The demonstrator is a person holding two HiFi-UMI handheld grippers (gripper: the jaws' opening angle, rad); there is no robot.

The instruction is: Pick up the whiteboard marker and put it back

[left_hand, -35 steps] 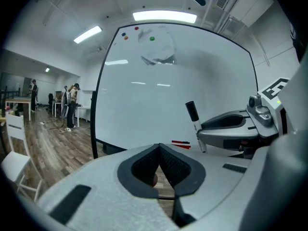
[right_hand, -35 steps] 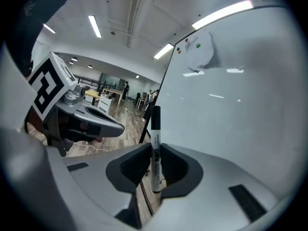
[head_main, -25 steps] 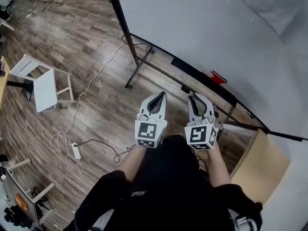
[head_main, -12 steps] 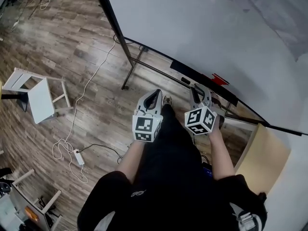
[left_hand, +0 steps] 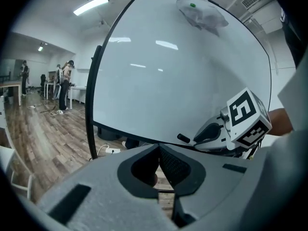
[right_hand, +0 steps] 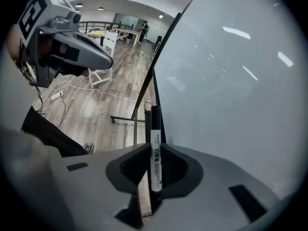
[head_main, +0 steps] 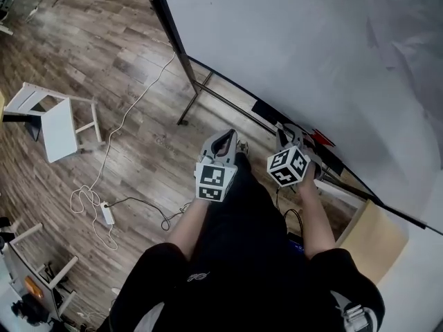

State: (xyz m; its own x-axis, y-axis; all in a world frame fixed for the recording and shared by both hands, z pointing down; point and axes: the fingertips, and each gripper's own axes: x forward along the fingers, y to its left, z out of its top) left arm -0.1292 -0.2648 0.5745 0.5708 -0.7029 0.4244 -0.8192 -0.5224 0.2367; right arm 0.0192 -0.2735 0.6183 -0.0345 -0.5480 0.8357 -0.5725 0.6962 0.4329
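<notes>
A whiteboard marker [right_hand: 155, 160], white barrel with a black cap, is clamped between the jaws of my right gripper [right_hand: 155, 147]. It points along the jaws toward the dark lower rail of the whiteboard [right_hand: 231, 81]. In the head view the right gripper [head_main: 286, 131] is close to the board's tray [head_main: 266, 109], and the marker itself is hidden there. My left gripper [head_main: 223, 141] is held beside it over the floor. Its jaws [left_hand: 159, 147] meet at the tips with nothing between them. The whiteboard [head_main: 291, 40] fills the upper right.
A small red item [head_main: 322, 138] lies on the tray, right of my right gripper. The board's stand legs [head_main: 197, 95] cross the wooden floor. A white stool [head_main: 59, 120], a power strip with cables [head_main: 106, 214] and a pale wooden box [head_main: 377, 241] are nearby.
The right gripper has moved forward and tilted toward the whiteboard tray, still holding the marker. The left gripper has stayed about level beside it. The head view has shifted slightly.
</notes>
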